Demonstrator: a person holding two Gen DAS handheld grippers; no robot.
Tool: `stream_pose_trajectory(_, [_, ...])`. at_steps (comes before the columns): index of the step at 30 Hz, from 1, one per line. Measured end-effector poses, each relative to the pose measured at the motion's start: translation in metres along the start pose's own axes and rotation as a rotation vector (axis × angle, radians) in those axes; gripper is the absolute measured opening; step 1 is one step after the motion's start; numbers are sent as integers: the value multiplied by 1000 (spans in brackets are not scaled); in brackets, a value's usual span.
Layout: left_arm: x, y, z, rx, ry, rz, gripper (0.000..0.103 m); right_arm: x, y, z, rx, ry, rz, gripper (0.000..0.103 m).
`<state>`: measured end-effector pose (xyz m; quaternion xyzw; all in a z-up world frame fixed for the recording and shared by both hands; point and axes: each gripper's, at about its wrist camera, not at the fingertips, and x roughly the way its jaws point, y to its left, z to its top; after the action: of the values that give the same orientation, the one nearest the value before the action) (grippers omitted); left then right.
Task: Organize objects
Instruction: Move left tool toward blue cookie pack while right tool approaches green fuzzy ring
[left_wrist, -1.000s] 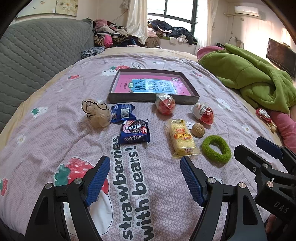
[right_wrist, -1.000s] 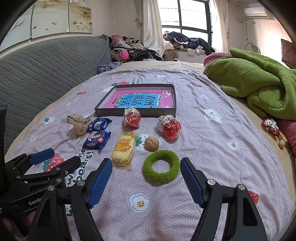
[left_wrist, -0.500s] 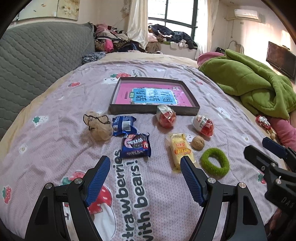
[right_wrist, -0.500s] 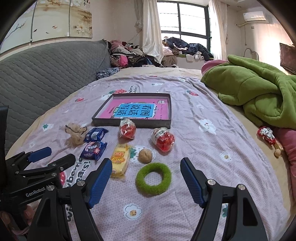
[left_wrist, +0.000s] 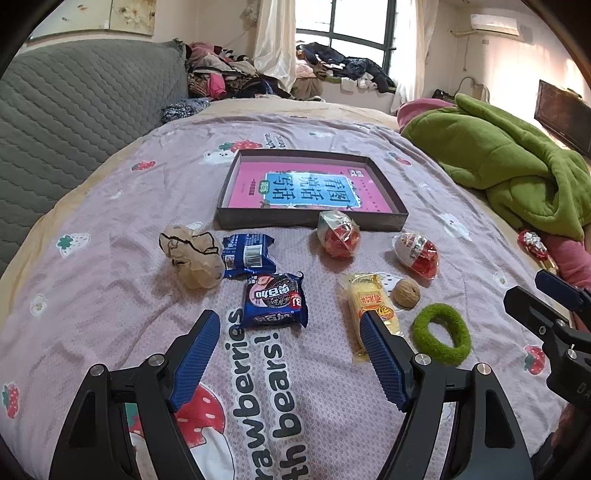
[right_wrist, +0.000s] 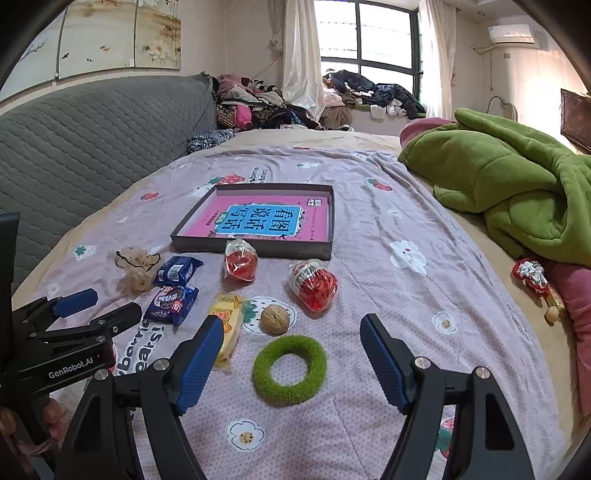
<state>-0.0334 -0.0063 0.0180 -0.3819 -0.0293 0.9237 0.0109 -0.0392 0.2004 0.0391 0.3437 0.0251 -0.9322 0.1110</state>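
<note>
On the bed lies a shallow grey box (left_wrist: 310, 220) (right_wrist: 258, 251) with a pink book inside. In front of it lie a beige hair tie (left_wrist: 192, 258), two blue cookie packs (left_wrist: 248, 254) (left_wrist: 275, 299), two red-filled clear eggs (left_wrist: 338, 234) (left_wrist: 417, 253), a yellow snack bar (left_wrist: 371, 301), a walnut (left_wrist: 405, 292) (right_wrist: 274, 319) and a green fuzzy ring (left_wrist: 441, 334) (right_wrist: 290, 370). My left gripper (left_wrist: 290, 334) is open and empty just short of the lower cookie pack. My right gripper (right_wrist: 291, 347) is open and empty around the green ring, above it.
A green blanket (right_wrist: 517, 195) is heaped at the right. A red wrapped item (right_wrist: 532, 278) lies by a pink pillow at the right edge. A grey quilted headboard (right_wrist: 92, 129) runs along the left. Clothes are piled by the far window.
Both grippers have pulled back and risen a little, so the objects look smaller and farther. Both stay open and nothing on the bed has moved.
</note>
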Motion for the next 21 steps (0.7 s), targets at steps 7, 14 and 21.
stream_pose_trajectory(7, [16, 1, -3, -3, 25, 0, 79, 17, -2, -5, 6, 30, -4, 76])
stream_pose_trajectory(14, [33, 6, -3, -12, 49, 3, 79, 37, -5, -11, 15, 77, -9, 76])
stream_pose_trajectory(21, [50, 9, -5, -18, 75, 8, 79, 50, -9, -18, 24, 111, -15, 76])
